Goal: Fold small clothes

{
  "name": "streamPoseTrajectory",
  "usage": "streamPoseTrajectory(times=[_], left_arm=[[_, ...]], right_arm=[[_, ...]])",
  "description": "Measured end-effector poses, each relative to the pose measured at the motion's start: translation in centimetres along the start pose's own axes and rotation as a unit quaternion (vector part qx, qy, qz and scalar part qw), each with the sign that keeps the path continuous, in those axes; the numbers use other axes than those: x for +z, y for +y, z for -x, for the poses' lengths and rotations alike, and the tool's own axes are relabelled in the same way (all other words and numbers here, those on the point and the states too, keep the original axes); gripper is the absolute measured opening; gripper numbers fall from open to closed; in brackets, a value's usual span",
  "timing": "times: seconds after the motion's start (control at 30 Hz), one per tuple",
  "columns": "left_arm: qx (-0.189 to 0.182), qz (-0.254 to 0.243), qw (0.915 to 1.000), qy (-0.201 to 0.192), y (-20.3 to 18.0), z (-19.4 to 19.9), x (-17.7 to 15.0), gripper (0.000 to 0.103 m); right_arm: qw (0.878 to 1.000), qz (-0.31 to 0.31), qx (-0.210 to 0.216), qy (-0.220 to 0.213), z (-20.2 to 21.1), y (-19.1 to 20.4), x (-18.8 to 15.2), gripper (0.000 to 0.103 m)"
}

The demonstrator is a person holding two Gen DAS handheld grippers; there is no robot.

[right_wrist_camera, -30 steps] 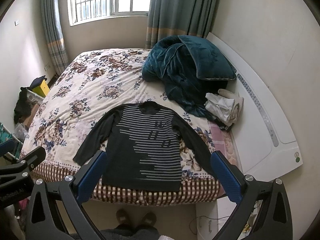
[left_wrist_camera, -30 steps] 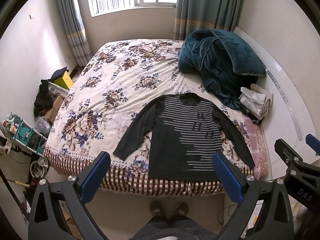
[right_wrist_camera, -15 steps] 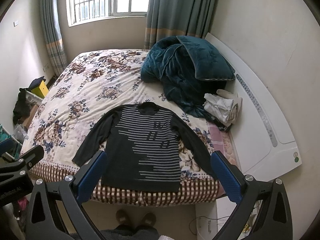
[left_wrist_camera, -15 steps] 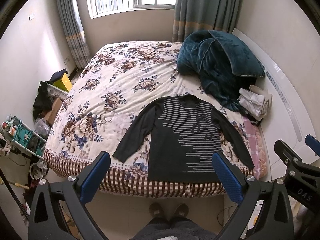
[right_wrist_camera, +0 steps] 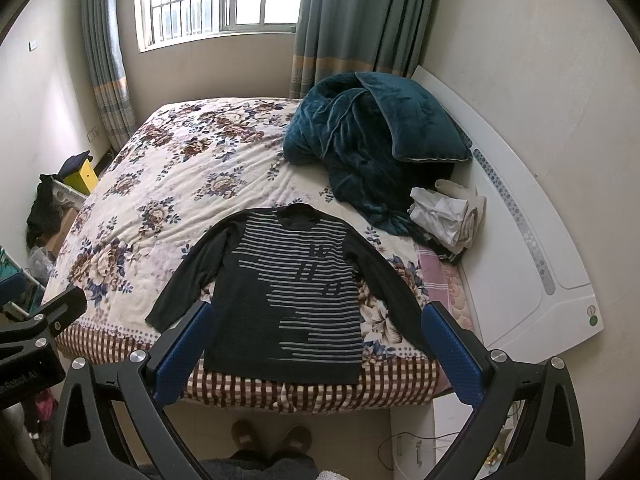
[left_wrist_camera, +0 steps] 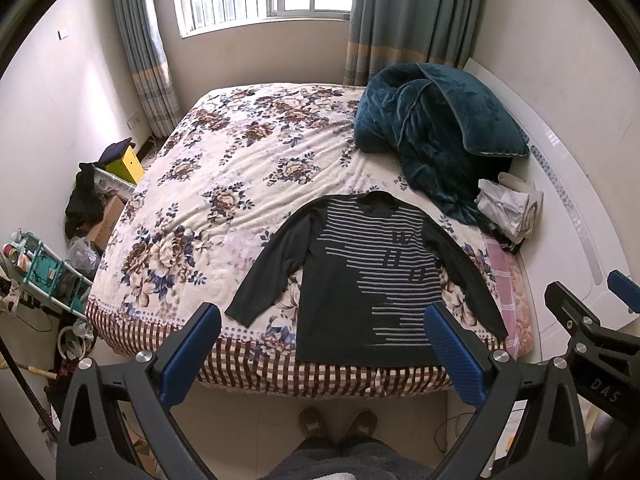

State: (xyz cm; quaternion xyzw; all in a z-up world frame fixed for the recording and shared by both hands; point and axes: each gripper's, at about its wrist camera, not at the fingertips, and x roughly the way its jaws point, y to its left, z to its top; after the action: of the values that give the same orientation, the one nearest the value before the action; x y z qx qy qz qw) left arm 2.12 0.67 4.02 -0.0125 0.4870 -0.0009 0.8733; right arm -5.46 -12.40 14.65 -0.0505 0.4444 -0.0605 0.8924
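Sweater (left_wrist_camera: 372, 276): a dark long-sleeved top with pale stripes, spread flat and face up at the near edge of the bed, straight out ahead of both sets of jaws.
Long axis: collar to hem, running directly away from the jaws; the collar points toward the window, and the hem lies along the bed's near edge, just over the checked border.
Sleeves: both stretched out and angled down toward the near edge, one cuff close ahead of the left gripper's left finger, the other near its right finger in the left wrist view.
Left gripper (left_wrist_camera: 320, 356): held up in the air short of the bed, blue fingers spread wide apart, nothing between them.
Right gripper (right_wrist_camera: 316, 354): alongside it, also short of the bed, fingers just as wide, gripping nothing; the sweater's hem sits framed in the gap between them.
Bed (left_wrist_camera: 224, 184): floral quilt, mostly bare beyond the sweater.
Teal blanket (left_wrist_camera: 432, 128): heaped far ahead and to the right of the jaws, by the headboard side.
Folded pale clothes (left_wrist_camera: 508, 208): a small pile just right of the sweater's collar end, beside the blanket.
Person: slippered feet (right_wrist_camera: 272, 436) on the floor below the jaws, toes toward the bed.
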Motion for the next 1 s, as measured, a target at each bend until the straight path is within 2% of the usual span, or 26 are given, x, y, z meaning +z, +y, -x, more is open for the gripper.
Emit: streamPoseTrajectory(times=[0.17,0.3,0.47,0.57,0.77,0.87,0.97,1.0], left_arm=[[0.009,-0.003,0.9999,-0.007,-0.3,-1.0,0.5,0.103],[0.026,-0.013,0.9992,-0.028,-0.9,-4.3,0.9,0.103],[0.034,-0.033,0.9987,-0.021,-2.8,-11.3,1.5,0.103],[0.037,-0.044,0.9983,0.003,-4.4,-16.1,1.1,0.103],[0.046,-0.068,0.9952,0.054,-9.0,-25.6,0.4,0.103],[0.072,-0.093,0.9904,0.073,-11.8,-30.5,0.2,0.103],[0.08,-0.103,0.9854,0.109,-14.4,-36.4,0.0,0.103],[0.08,-0.105,0.9841,0.119,-14.9,-37.8,-0.2,0.103]], right_arm=[[1.0,-0.006,0.001,0.006,-0.5,-0.3,0.1,0.103],[0.999,-0.033,-0.003,0.027,-2.6,-1.2,-0.4,0.103],[0.992,-0.102,-0.029,0.065,-9.0,-5.5,-2.5,0.103],[0.982,-0.155,-0.06,0.088,-13.9,-9.5,-4.7,0.103],[0.947,-0.26,-0.115,0.152,-25.1,-19.7,-10.5,0.103],[0.921,-0.313,-0.128,0.193,-31.9,-25.8,-14.4,0.103],[0.895,-0.364,-0.133,0.222,-37.8,-30.6,-17.9,0.103],[0.88,-0.39,-0.135,0.236,-40.6,-32.9,-19.8,0.103]])
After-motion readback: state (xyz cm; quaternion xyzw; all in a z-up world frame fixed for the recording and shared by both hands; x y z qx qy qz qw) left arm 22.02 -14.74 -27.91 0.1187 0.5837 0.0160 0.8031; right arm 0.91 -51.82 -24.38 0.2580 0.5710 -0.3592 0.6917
